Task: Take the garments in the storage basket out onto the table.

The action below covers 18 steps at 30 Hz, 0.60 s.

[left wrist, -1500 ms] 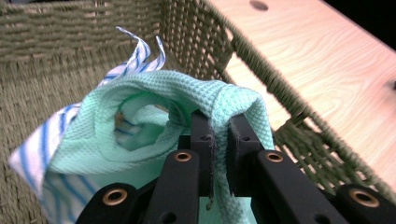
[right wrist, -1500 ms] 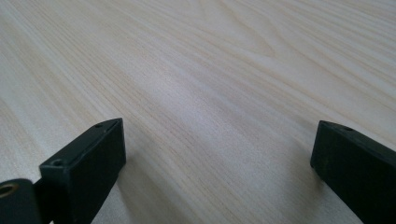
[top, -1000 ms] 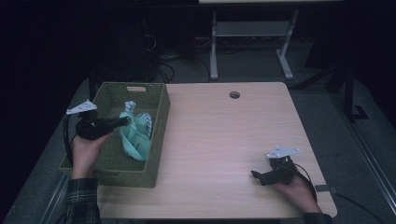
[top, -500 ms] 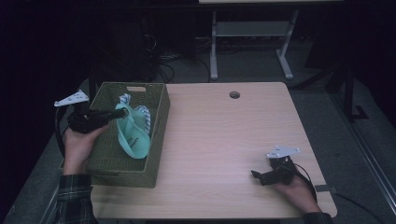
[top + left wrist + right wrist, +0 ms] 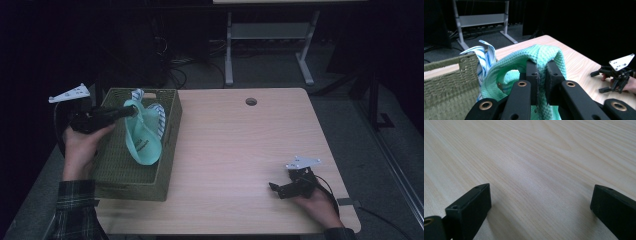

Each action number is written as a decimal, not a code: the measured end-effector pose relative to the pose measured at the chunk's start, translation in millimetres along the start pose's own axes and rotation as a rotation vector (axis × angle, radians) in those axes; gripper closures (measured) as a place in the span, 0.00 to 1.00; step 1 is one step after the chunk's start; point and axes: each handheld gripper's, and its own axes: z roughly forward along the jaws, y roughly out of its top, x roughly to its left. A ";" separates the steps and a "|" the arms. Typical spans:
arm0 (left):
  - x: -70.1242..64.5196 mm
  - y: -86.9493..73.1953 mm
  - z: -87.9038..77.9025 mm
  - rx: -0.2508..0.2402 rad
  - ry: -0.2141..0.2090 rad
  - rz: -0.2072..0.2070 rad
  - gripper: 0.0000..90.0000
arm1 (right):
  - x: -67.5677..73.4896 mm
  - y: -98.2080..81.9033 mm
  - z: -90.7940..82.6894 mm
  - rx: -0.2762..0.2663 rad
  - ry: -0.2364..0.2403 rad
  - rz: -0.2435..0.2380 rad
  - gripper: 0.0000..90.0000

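Observation:
A mint-green waffle-weave cloth (image 5: 141, 135) hangs from my left gripper (image 5: 131, 110) above the olive woven basket (image 5: 120, 175) at the table's left. In the left gripper view the two black jaws are shut on a fold of the green cloth (image 5: 541, 56), which drapes over them. A white cloth with blue stripes (image 5: 158, 116) lies in the basket behind it, also seen as the striped cloth (image 5: 482, 53). My right gripper (image 5: 278, 188) rests low on the table near the front right, jaws wide apart with bare wood between them (image 5: 541, 192).
The light wooden table (image 5: 240, 145) has a round cable hole (image 5: 251, 101) near its far edge. A white desk frame (image 5: 270, 45) stands on the dark floor beyond. The basket wall (image 5: 446, 82) rises close at the left of the left gripper view.
My left gripper has risen with the green cloth, pulling it up so it hangs out of the basket. The right gripper has kept still.

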 end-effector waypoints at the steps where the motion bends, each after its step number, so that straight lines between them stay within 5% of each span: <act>1: -1.8 3.8 -0.2 -0.002 -0.005 0.005 0.92 | 0.0 0.0 0.0 0.000 0.000 0.000 0.03; 18: -26.9 28.8 11.2 -0.023 -0.078 0.041 0.92 | 0.0 0.0 0.0 0.000 0.000 0.000 0.03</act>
